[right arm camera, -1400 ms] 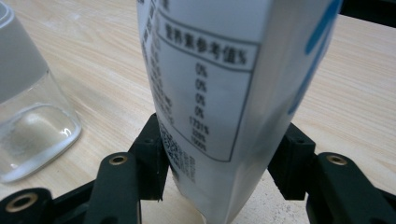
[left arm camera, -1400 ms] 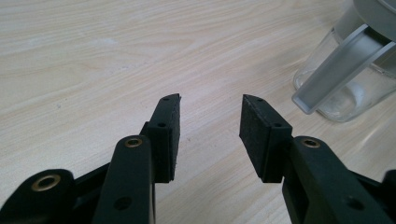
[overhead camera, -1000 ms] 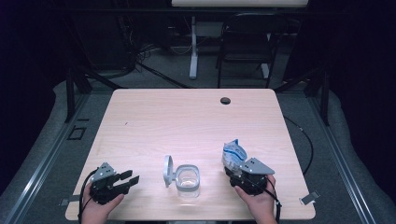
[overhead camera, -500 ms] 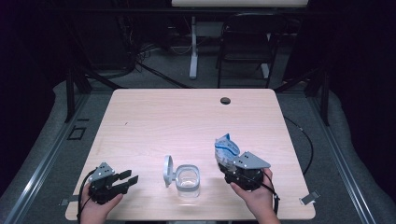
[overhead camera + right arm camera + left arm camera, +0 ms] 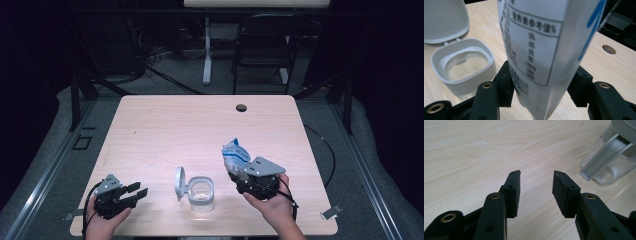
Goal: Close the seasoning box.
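Observation:
A clear jar [image 5: 201, 193] with a white collar stands near the table's front edge, its white flip lid [image 5: 178, 183] swung open to the left. My right gripper [image 5: 239, 172] is shut on a white and blue printed pouch [image 5: 234, 153], held upright above the table just right of the jar. In the right gripper view the pouch [image 5: 544, 37] sits between the jaws of this gripper [image 5: 542, 80], with the open jar [image 5: 466, 65] and lid [image 5: 444, 20] to the left. My left gripper [image 5: 139, 191] rests open at the front left; in the left gripper view its jaws [image 5: 536, 176] are empty, the jar [image 5: 604, 171] off to the right.
The light wooden table [image 5: 175, 130] has a round cable hole [image 5: 241, 107] near its far edge. A dark chair [image 5: 265, 45] and a white stand leg [image 5: 206, 50] are on the floor beyond the table. Cables trail from both grippers.
My right gripper has lifted the pouch and carried it left, closer to the jar. The left gripper, the jar and its lid have stayed where they were.

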A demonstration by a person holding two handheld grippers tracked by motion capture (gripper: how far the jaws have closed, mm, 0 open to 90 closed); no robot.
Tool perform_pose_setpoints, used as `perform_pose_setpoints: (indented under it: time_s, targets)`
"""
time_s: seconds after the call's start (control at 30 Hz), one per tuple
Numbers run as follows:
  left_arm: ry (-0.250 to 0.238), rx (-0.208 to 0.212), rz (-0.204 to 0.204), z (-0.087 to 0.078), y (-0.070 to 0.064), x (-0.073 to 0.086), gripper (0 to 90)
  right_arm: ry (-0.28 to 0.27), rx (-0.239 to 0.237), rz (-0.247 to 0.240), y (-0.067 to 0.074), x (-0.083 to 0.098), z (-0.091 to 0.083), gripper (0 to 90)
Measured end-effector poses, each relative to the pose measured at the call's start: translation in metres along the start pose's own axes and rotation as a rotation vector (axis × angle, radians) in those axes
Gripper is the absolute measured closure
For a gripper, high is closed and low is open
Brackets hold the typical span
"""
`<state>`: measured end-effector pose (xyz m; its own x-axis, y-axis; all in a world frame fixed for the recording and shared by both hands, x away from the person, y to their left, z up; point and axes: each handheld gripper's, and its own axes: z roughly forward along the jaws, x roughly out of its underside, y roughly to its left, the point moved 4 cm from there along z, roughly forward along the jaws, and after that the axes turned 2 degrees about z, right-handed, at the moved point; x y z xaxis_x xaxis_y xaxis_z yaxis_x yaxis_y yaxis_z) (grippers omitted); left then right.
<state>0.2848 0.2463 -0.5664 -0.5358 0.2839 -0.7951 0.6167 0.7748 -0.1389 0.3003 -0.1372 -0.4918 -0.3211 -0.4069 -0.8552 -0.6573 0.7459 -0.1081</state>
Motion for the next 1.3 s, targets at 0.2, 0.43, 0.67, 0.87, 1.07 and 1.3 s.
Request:
perform_pose_setpoints:
  time_s: [0.2, 0.43, 0.67, 0.87, 1.07, 1.3]
  targets:
    - [-0.011, -0.003, -0.010, -0.003, 0.002, -0.001, 58.3, 0.009, -0.013, -0.020, 0.004, -0.007, 0.000, 46.4]
    - [-0.012, -0.004, -0.010, -0.003, 0.003, 0.000, 58.0, 0.011, -0.008, -0.038, 0.007, -0.011, -0.002, 46.5]
    - [-0.012, -0.006, -0.010, -0.002, 0.002, 0.000, 57.8, 0.026, -0.010, -0.062, 0.008, -0.011, -0.001, 46.5]
    - [-0.012, -0.009, -0.007, -0.002, 0.002, 0.000, 57.6, 0.056, -0.028, -0.103, 0.009, -0.010, 0.001, 46.5]
    - [-0.005, -0.013, -0.004, -0.004, 0.004, 0.000, 57.4, 0.072, -0.010, -0.139, 0.011, -0.009, 0.001, 46.5]
    - [-0.002, -0.013, -0.002, -0.004, 0.004, 0.000, 57.4, 0.102, 0.022, -0.213, 0.016, -0.005, 0.001, 46.5]
